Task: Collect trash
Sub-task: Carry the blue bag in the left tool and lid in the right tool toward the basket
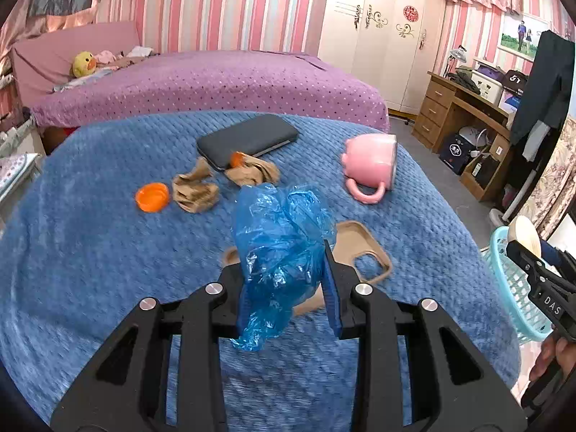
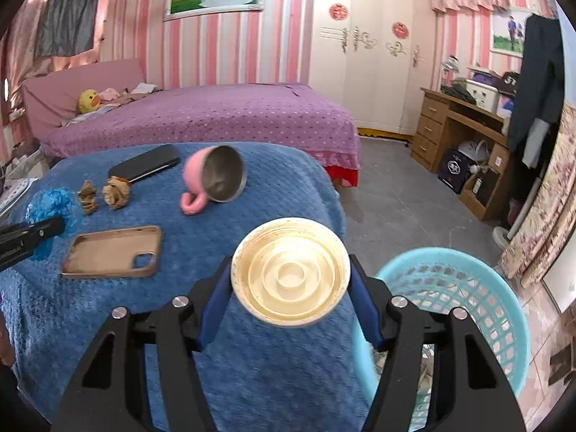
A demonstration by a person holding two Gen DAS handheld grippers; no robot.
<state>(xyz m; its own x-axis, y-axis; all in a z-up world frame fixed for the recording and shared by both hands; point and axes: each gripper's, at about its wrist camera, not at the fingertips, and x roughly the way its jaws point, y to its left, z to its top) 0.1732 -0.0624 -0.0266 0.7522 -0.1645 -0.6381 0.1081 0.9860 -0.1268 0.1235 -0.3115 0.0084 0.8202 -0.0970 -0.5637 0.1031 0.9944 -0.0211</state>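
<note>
Blue crinkled plastic bag [image 1: 280,252] is pinched between the fingers of my left gripper [image 1: 284,288], bunched up above the pads and hanging down below them in a loose tail. Cream-coloured, the round lid [image 2: 290,271] sits clamped across its rim in my right gripper [image 2: 290,288], its ringed underside facing the camera, with brown specks along the edge.

Under my left gripper lies the blue quilted cloth of the counter [image 1: 90,252]. Just beyond the bag, a tan phone case [image 1: 363,248] lies open side up, partly hidden by the plastic. Further out are 2 crumpled brown paper wads [image 1: 196,190], 1 of them touching a dark flat pouch [image 1: 248,138]. An orange cap [image 1: 152,197] lies just left of the nearer wad, and a second orange bit [image 1: 237,159] shows at the pouch's edge. A pink mug [image 1: 372,165] lies tipped on its side near the right of the cloth, handle towards me, metal lining visible from the right wrist view.

My right gripper holds the lid over the counter's right edge, just beside a light blue mesh basket [image 2: 468,288] that stands on the floor against the counter. From the left wrist view the same basket [image 1: 511,288] shows behind my right gripper [image 1: 529,248] and the lid. Some pale scraps lie inside it, too hidden to name.

Beyond the counter stands a purple bed [image 2: 216,118] with a yellow duck toy [image 2: 88,100] at its head.
</note>
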